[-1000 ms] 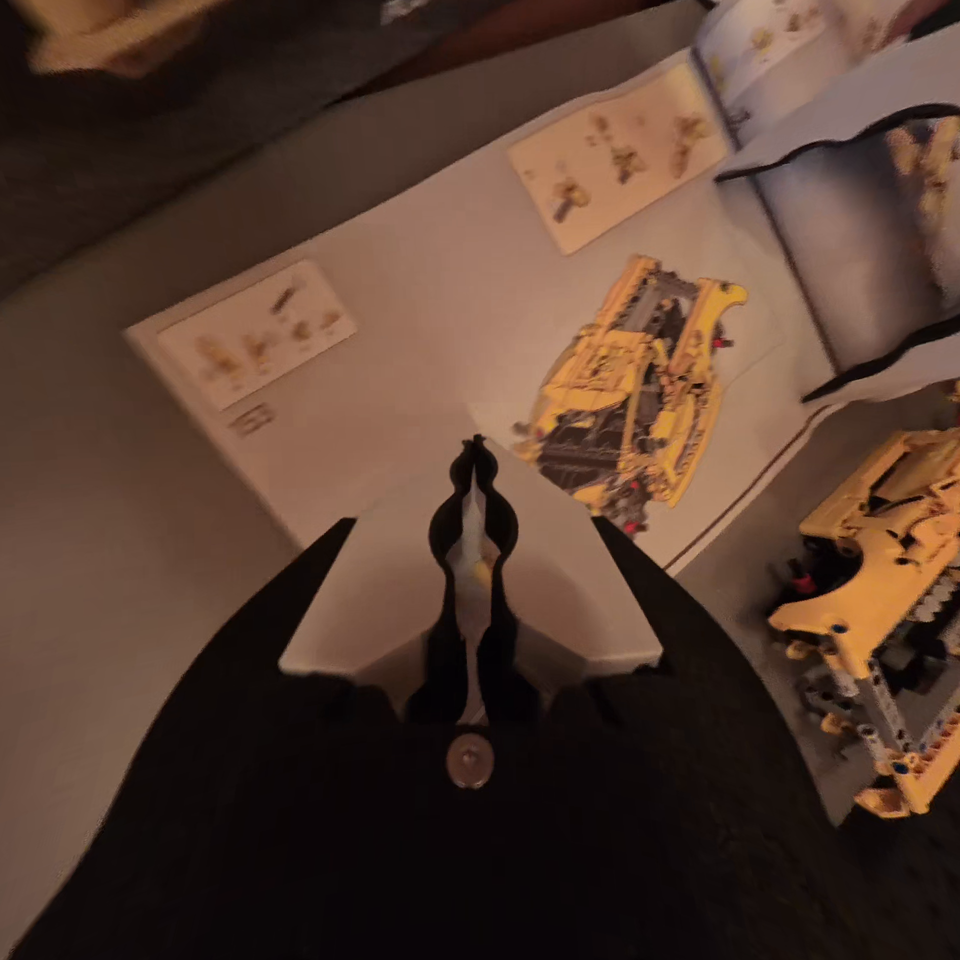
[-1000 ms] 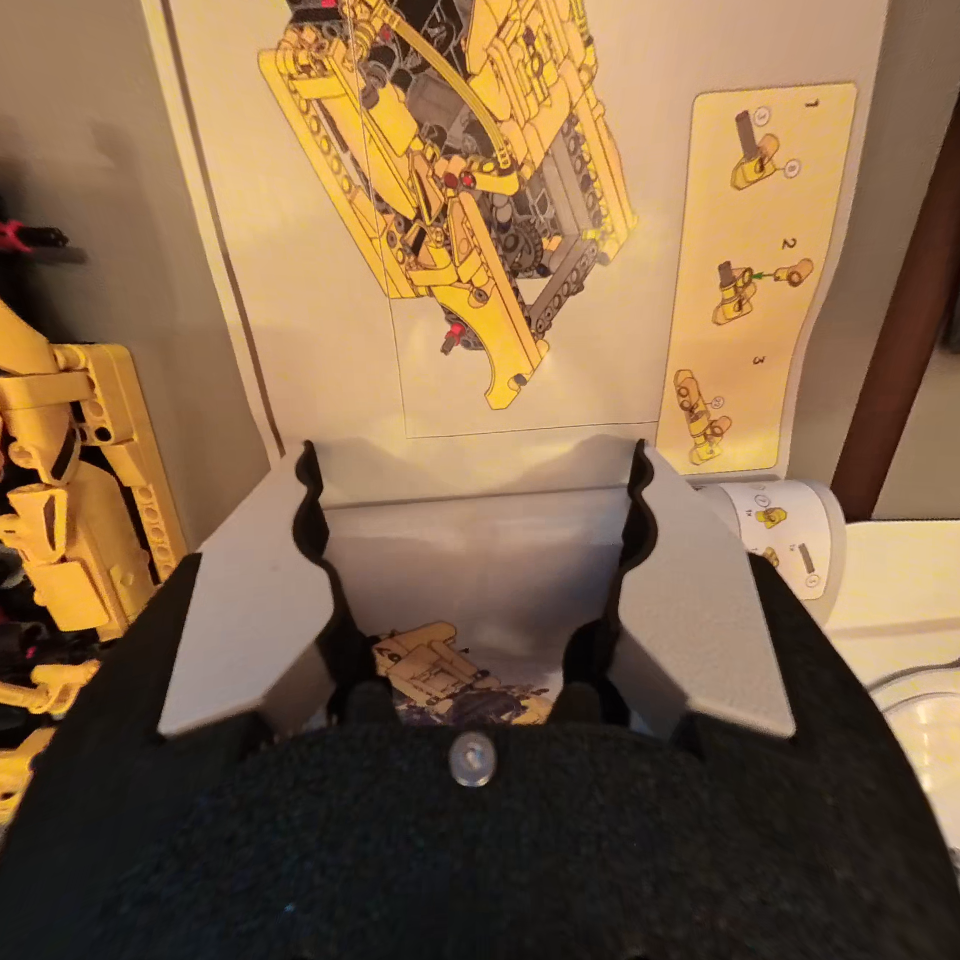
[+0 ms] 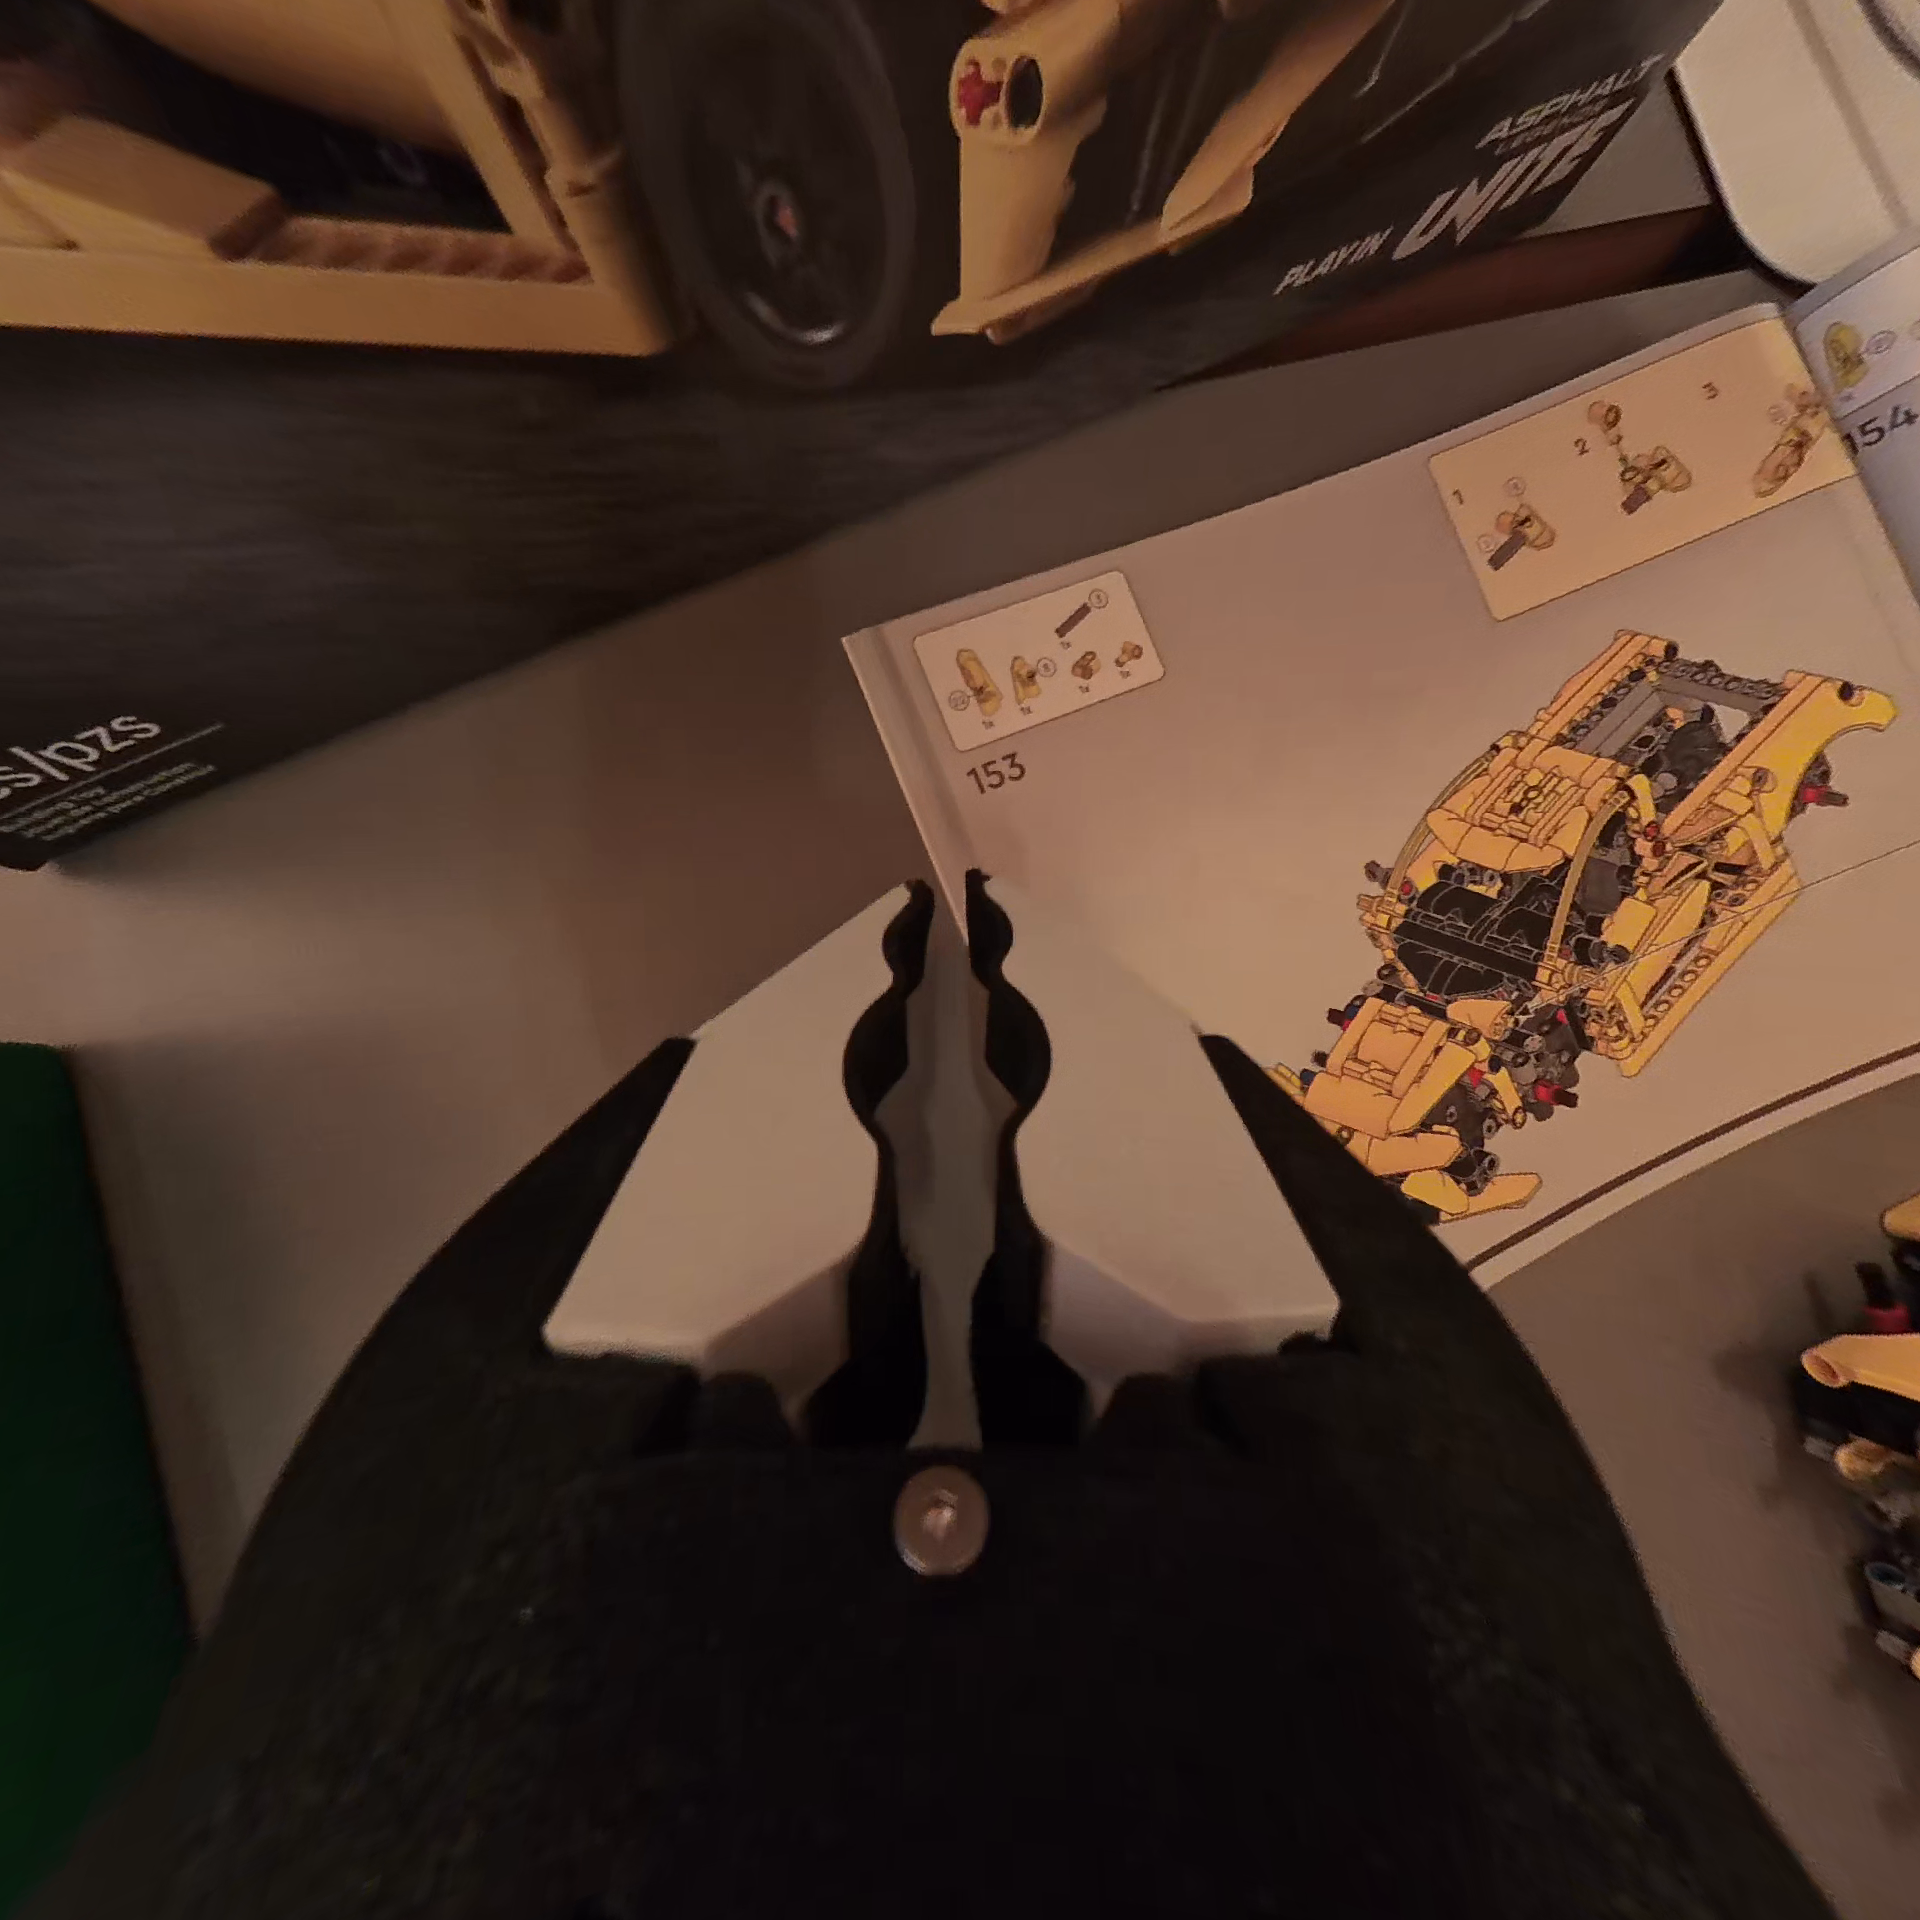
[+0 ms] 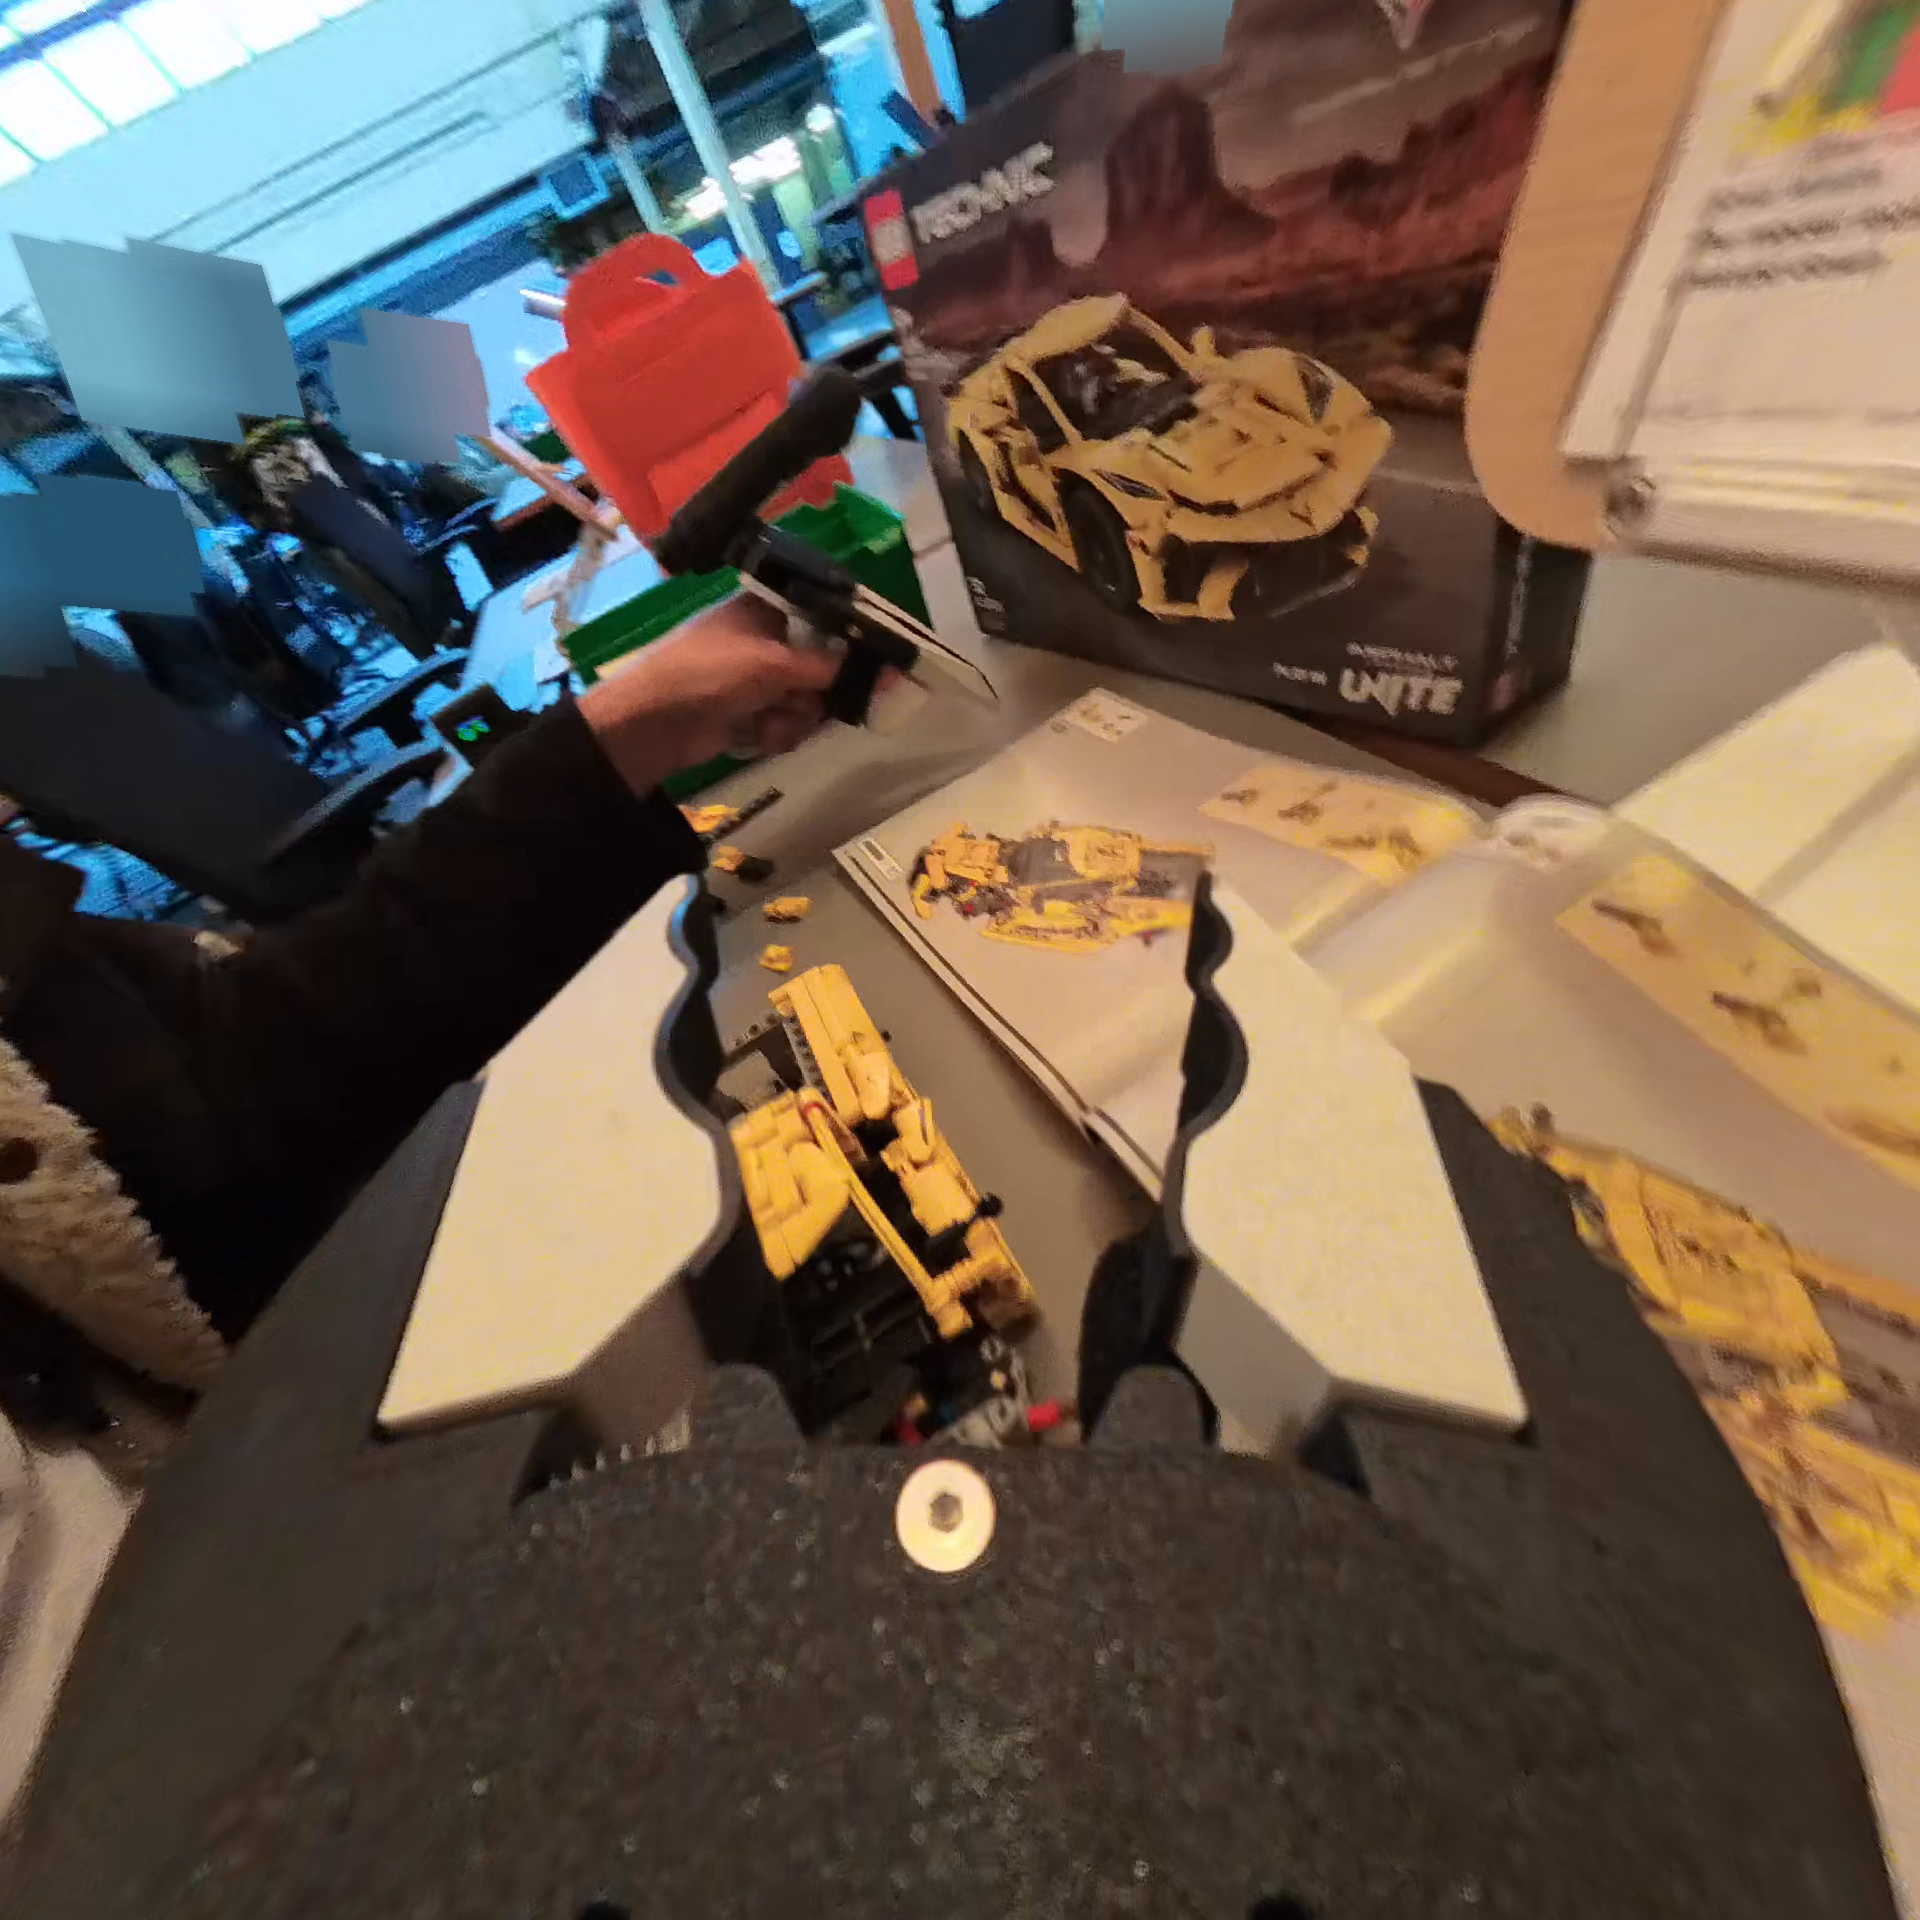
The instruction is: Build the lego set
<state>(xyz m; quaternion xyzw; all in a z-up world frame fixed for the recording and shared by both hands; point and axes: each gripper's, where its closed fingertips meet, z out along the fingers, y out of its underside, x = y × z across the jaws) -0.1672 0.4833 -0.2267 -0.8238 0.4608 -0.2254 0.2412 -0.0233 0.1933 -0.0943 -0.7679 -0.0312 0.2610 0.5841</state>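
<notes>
Half-built yellow and black toy car (image 4: pixel 873 1174) lying on the grey desk (image 4: pixel 1039 1164) between the wide-open right tongs (image 4: pixel 951 914), long way running near to far. Left tongs (image 3: pixel 945 883) almost closed, empty.

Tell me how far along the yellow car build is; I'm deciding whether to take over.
Done: a part-built yellow car lies on the table beside the open instruction booklet. In hand: nothing; the left gripper is nearly closed and empty, the right gripper open above the car. Left: loose yellow pieces remain unattached, and no wheels show.
</notes>
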